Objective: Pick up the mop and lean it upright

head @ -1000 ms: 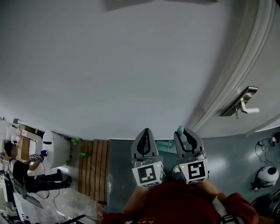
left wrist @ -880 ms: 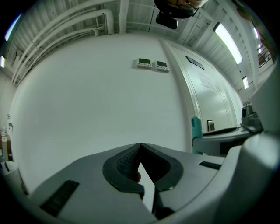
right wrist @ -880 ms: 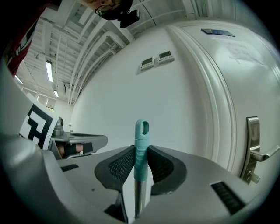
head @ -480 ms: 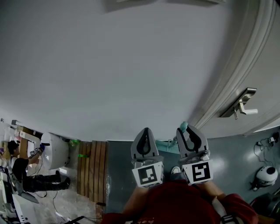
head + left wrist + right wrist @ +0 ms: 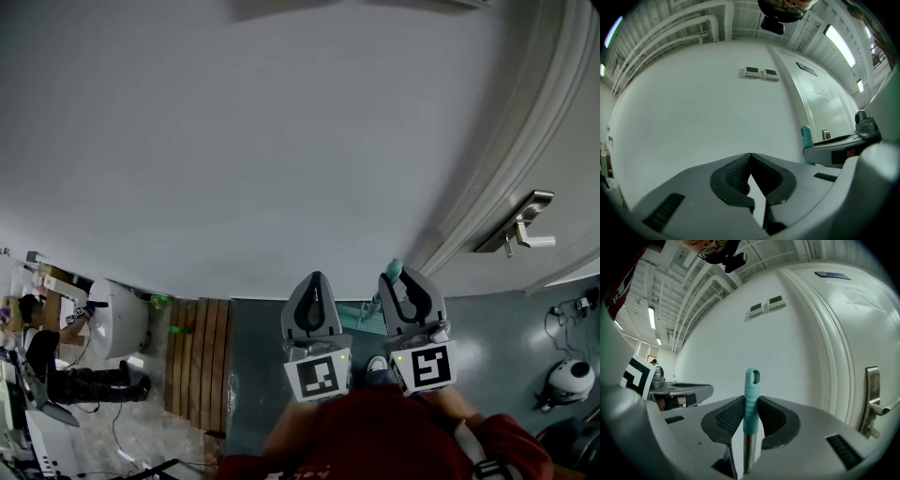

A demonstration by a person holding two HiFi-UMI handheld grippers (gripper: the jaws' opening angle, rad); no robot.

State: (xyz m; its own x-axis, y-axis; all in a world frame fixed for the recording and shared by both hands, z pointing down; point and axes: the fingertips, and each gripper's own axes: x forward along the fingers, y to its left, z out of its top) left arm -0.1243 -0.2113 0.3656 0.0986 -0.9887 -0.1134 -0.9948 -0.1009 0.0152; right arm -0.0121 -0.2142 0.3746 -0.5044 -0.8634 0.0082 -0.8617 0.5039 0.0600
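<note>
right gripper (image 5: 751, 400) pinches the mop handle (image 5: 750, 394) at its teal grip, upright before the wall (image 5: 797, 348); left gripper (image 5: 750, 157) pressed together, empty.

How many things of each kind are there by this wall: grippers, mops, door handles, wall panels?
2 grippers: left gripper, right gripper
1 mop
1 door handle
2 wall panels
Total: 6

You have two hand-held grippers (image 5: 316, 279) (image 5: 405, 277), one mop (image 5: 751, 397), one door (image 5: 567, 141) with one lever handle (image 5: 521, 225), two wall panels (image 5: 756, 310) (image 5: 776, 301), and one person (image 5: 42, 361) at far left.
</note>
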